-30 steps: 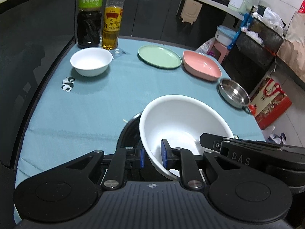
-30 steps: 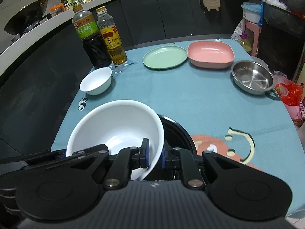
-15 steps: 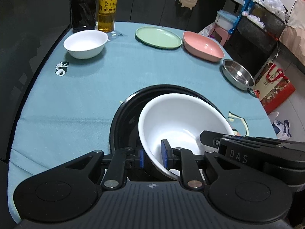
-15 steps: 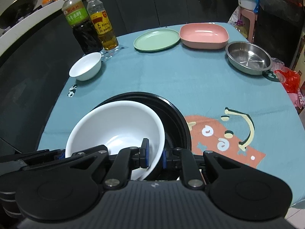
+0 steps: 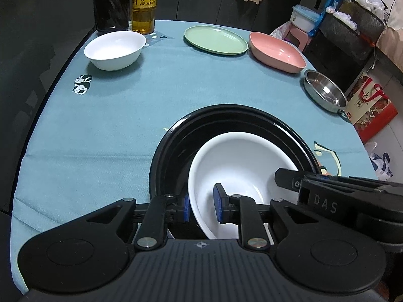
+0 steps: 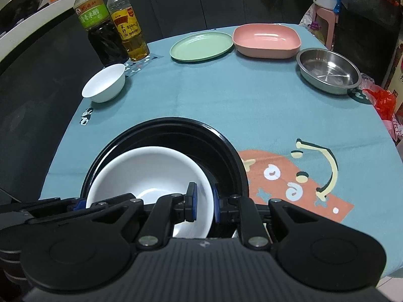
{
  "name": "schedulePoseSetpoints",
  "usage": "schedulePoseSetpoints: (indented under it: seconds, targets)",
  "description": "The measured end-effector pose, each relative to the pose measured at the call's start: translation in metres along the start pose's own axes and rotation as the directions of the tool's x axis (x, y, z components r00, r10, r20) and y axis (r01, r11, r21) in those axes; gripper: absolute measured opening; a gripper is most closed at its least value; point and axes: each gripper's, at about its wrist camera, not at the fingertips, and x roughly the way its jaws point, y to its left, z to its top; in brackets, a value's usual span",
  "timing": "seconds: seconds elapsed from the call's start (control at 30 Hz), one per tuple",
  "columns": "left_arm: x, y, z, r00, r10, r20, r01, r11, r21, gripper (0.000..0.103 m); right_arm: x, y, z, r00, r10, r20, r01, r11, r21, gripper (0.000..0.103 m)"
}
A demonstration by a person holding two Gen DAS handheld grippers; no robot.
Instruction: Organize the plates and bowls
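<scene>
A large white bowl [image 5: 241, 168] sits inside a wide black bowl [image 5: 191, 136] at the near edge of the table. My left gripper [image 5: 201, 207] straddles the white bowl's left rim, with its jaws a little apart. My right gripper [image 6: 204, 202] straddles the right rim of the white bowl [image 6: 151, 171] in the black bowl [image 6: 221, 148], jaws also slightly apart. A small white bowl [image 5: 114, 49], a green plate [image 5: 215, 39], a pink square dish [image 5: 275, 51] and a steel bowl [image 5: 323, 93] stand farther back.
Two bottles, dark vinegar [image 6: 100, 25] and yellow oil [image 6: 129, 27], stand at the back left beside the small white bowl [image 6: 104, 84]. The table has a teal cloth [image 6: 201, 95]. A red bag [image 5: 370, 108] sits on the floor to the right.
Both grippers have lowered the white bowl into the black bowl. Their jaws have widened slightly around its rim.
</scene>
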Motion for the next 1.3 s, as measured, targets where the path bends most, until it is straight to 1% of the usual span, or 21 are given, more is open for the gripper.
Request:
schedulePoseSetpoints:
  seconds: [0.1, 0.23, 0.4, 0.53, 0.77, 0.93, 1.07, 1.3]
  targets:
    - [-0.002, 0.000, 0.001, 1.000, 0.000, 0.001, 0.000, 1.000, 0.001, 0.017, 0.000, 0.000, 0.001, 1.000, -0.003, 0.003, 0.003, 1.000, -0.001, 0.016]
    - [-0.009, 0.001, 0.003, 0.999, 0.022, 0.027, -0.022, 1.000, 0.005, 0.021, -0.003, -0.002, 0.001, 1.000, -0.011, 0.019, 0.011, 1.000, 0.008, 0.016]
    - [-0.021, 0.005, 0.005, 0.997, 0.031, 0.064, -0.030, 1.000, -0.005, 0.021, -0.009, -0.001, 0.002, 0.999, -0.016, 0.045, 0.016, 1.000, 0.003, 0.016]
    - [-0.024, 0.009, 0.006, 0.997, 0.036, 0.073, -0.035, 0.999, -0.017, 0.022, -0.010, 0.001, 0.002, 0.999, -0.011, 0.051, 0.011, 1.000, 0.000, 0.016]
    - [-0.026, 0.012, 0.005, 0.997, 0.027, 0.075, -0.025, 0.999, -0.024, 0.022, -0.012, 0.003, 0.003, 0.998, -0.016, 0.064, 0.016, 1.000, -0.004, 0.016]
    - [-0.035, 0.013, 0.008, 0.995, 0.015, 0.100, -0.013, 1.000, -0.024, 0.022, -0.017, 0.005, 0.006, 0.996, -0.018, 0.086, 0.019, 1.000, -0.011, 0.016]
    - [-0.037, 0.020, 0.014, 0.992, 0.028, 0.122, -0.023, 0.999, -0.044, 0.026, -0.019, 0.010, 0.013, 0.994, -0.019, 0.105, 0.021, 1.000, -0.020, 0.016]
    - [-0.029, 0.040, 0.027, 0.990, 0.064, 0.122, -0.052, 0.994, -0.099, 0.026, -0.010, 0.022, 0.030, 0.994, -0.011, 0.111, 0.015, 0.999, -0.044, 0.016]
